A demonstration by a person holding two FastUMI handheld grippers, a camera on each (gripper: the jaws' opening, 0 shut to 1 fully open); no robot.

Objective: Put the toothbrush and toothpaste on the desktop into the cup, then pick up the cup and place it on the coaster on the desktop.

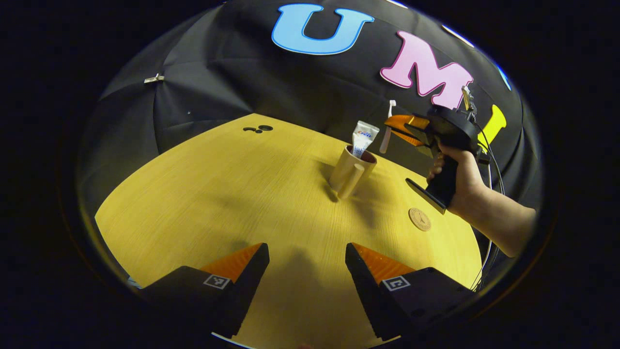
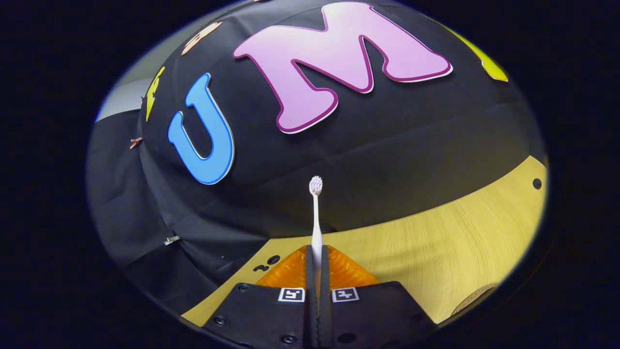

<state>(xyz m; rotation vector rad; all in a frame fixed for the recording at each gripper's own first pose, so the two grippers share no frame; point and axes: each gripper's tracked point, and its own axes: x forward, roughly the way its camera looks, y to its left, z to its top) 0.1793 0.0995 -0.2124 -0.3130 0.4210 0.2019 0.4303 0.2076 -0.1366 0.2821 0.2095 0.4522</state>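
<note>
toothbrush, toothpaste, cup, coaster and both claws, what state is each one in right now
toothbrush: held in the air, not in the cup yet
toothpaste: standing in the cup
cup: upright on the desktop, off the coaster
coaster: flat on the desktop, bare
right claw: shut on the toothbrush
left claw: open, holding nothing

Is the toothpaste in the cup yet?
In. The toothpaste stands upright with its lower end inside the cup, its crimped end above the rim. The toothbrush is out, held by the right gripper.

Wooden desktop, black cloth wall
</note>
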